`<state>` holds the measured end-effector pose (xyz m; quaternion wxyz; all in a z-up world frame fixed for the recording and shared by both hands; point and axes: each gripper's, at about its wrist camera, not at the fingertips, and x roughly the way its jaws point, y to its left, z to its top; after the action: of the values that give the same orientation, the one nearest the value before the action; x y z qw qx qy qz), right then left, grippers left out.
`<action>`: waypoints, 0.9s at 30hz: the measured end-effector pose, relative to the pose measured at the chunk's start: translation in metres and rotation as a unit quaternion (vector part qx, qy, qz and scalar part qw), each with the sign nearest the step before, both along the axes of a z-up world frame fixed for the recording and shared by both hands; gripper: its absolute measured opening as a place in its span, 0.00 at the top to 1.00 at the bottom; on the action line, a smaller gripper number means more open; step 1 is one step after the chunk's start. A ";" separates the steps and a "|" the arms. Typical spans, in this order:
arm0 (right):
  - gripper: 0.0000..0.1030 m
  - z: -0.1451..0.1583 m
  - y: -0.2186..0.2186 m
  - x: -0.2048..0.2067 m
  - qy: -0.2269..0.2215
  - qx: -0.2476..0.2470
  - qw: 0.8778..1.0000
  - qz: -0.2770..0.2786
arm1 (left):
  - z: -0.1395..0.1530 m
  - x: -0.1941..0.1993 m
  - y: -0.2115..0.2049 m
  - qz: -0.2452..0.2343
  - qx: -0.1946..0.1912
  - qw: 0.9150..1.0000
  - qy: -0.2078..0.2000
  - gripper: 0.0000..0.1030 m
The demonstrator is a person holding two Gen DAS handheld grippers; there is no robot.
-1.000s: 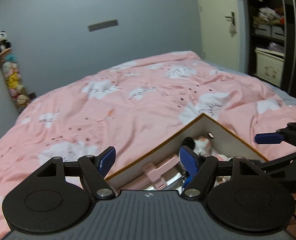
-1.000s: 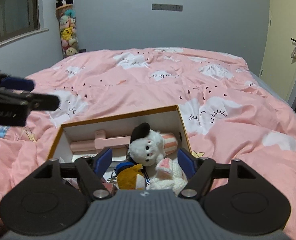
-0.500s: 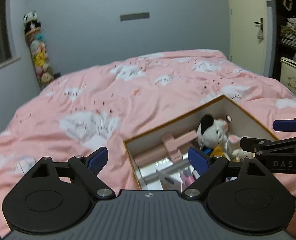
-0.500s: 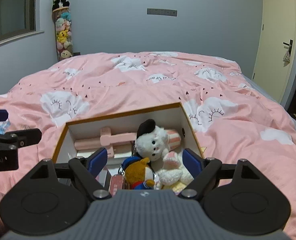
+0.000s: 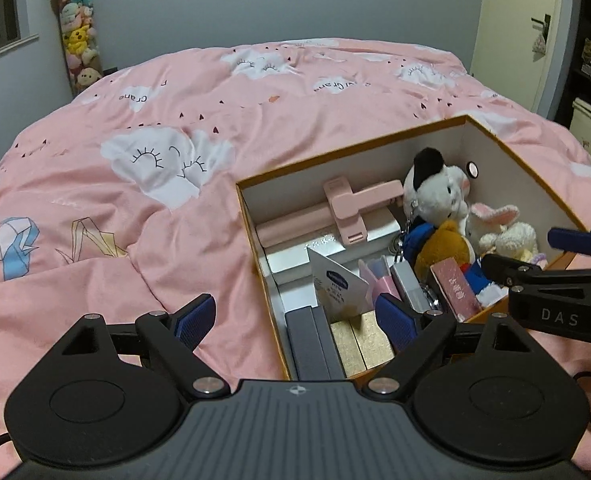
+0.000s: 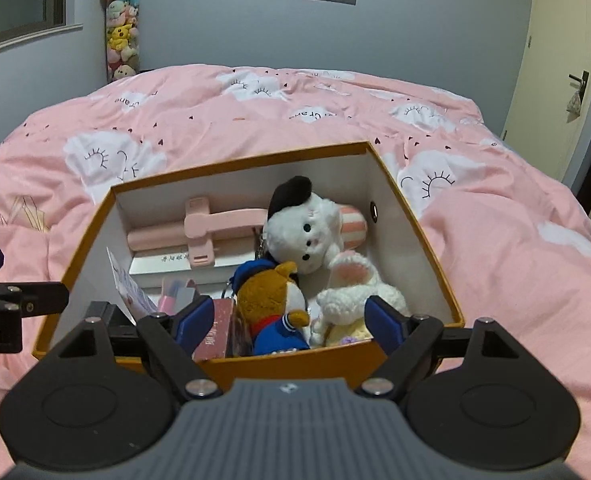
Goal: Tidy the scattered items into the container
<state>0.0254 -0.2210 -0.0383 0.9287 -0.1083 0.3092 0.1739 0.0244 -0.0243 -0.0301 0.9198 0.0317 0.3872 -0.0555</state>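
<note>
One open rectangular cardboard box with orange outer walls and white inner walls sits on a pink quilt printed with white sleepy-eyed clouds. Three soft toys are visible inside it: a white plush animal with a black ear, a brown plush figure in blue clothing with a blue cap and a white fluffy rabbit with pink-lined ears. One pink plastic clamp-style holder lies along the far wall on a flat white box. In the left wrist view the near end also holds one white leaflet with a blue oval logo, one dark red booklet, one dark grey flat case and a gold-coloured pack, standing or lying close together.

The box is lidless and tightly filled — the toys rise towards its rim on the right side.

Two black grippers with blue pads are present. The left gripper points down at the box's near left corner, jaws spread wide and empty, one pad over the quilt, the other over the box. The right gripper hangs over the near wall — jaws apart, flanking the brown figure and the rabbit. No pad can be seen pressing on them.
</note>
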 end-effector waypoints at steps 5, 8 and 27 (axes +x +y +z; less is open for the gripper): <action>0.17 -0.005 0.005 -0.005 -0.016 -0.021 1.000 0.009 | -0.011 0.001 -0.006 -0.002 0.003 1.000 0.012 0.00; 0.10 -0.010 0.009 -0.011 -0.030 -0.039 0.999 0.018 | -0.021 0.001 -0.008 -0.002 0.004 1.000 0.023 0.00; 0.02 -0.024 0.017 -0.014 -0.047 -0.057 0.996 0.042 | -0.043 0.011 -0.003 0.024 -0.007 0.998 0.058 0.00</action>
<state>0.0113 -0.2037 -0.0621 0.9266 -0.1818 0.2694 0.1893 0.0353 -0.0274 -0.0736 0.8971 0.0127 0.4400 -0.0382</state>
